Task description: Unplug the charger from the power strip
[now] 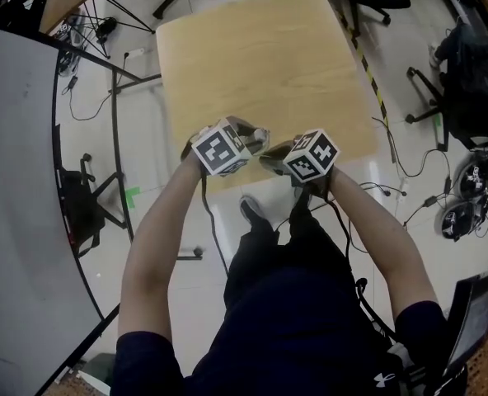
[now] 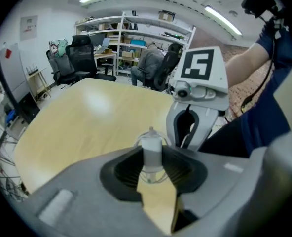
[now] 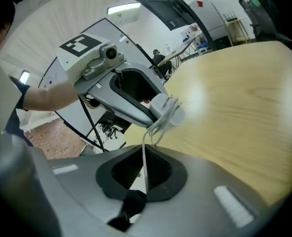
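While our left claw (image 2: 153,171) stands half-spread, pinching the white charger (image 2: 152,149) over the table's (image 3: 235,107) near edge, our right claw (image 3: 143,177) is pressed together, seemingly on its thin cable (image 3: 145,154).

Left gripper (image 2: 152,157), right gripper (image 3: 145,154) side by side, both clamped, angled down

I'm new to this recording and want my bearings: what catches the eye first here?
Over the near edge of a light wooden table, the left gripper grips a small white charger in its jaws. Its thin white cable runs into the shut jaws of the right gripper, close beside it.
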A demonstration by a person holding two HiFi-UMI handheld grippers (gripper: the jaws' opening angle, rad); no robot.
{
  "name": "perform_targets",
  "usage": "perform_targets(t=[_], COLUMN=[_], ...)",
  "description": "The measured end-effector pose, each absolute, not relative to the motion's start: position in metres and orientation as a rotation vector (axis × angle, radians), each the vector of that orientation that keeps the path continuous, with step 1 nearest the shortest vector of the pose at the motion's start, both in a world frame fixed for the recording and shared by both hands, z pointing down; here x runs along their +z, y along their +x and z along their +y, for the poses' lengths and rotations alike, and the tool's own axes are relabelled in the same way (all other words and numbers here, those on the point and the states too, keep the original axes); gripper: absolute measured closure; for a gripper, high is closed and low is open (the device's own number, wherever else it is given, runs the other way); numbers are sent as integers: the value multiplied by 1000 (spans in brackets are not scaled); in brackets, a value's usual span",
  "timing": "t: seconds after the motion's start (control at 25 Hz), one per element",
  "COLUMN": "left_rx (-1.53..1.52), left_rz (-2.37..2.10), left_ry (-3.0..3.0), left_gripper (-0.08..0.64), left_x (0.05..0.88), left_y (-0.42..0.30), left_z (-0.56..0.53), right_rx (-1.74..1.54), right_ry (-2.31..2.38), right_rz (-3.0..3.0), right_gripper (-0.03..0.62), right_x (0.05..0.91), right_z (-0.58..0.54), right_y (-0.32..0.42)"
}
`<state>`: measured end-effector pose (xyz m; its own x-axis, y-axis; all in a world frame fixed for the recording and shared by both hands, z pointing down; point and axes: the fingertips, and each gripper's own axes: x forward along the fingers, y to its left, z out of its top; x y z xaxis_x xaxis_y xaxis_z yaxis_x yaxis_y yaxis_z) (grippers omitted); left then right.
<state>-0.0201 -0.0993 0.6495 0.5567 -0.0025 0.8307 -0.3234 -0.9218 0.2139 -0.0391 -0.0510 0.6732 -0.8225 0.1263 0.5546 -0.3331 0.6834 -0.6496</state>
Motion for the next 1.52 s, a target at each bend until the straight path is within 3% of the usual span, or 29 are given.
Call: perform_targets(t=[0.2, 0.52, 0.72, 0.76, 0.88, 1.08, 1.28, 1.32, 1.44, 1.52], left_rx=[1554, 2022, 2254, 2304, 2400, 2460, 2499, 2508, 2521, 2501], left_rz=[-312, -900, -994, -1004, -1004, -1023, -1050, -1058, -1100, -1133], left_ry=[2605, 2997, 2968, 2937, 2884, 2869, 2855, 2854, 2847, 2837], left_gripper=[437, 437, 437, 438, 439, 439, 437, 437, 437, 437], left_x=[671, 669, 691, 694, 705, 713, 714, 714, 715, 715], left_y=[-11, 4, 16, 15, 14, 14, 16, 16, 14, 13], left_z=[-110, -137, -137, -138, -135, -125, -123, -123, -123, -121], right_rx=[779, 348, 211, 233, 364, 515, 760, 844, 886, 721], right_ry=[160, 339, 305, 314, 348, 413, 586, 633, 683, 628], right_rz=[-2250, -2206, -2146, -2158, -2207, -2302, -2462, -2515, -2597, -2531], right_gripper=[583, 583, 580, 572, 448, 371, 385, 405, 544, 546], right_x=[694, 701, 723, 723, 721, 707, 680, 667, 641, 654], right_z=[-70, -131, -129, -129, -133, -138, -148, -151, -149, -136], right_y=[-25, -7, 7, 9, 17, 39, 61, 62, 46, 29])
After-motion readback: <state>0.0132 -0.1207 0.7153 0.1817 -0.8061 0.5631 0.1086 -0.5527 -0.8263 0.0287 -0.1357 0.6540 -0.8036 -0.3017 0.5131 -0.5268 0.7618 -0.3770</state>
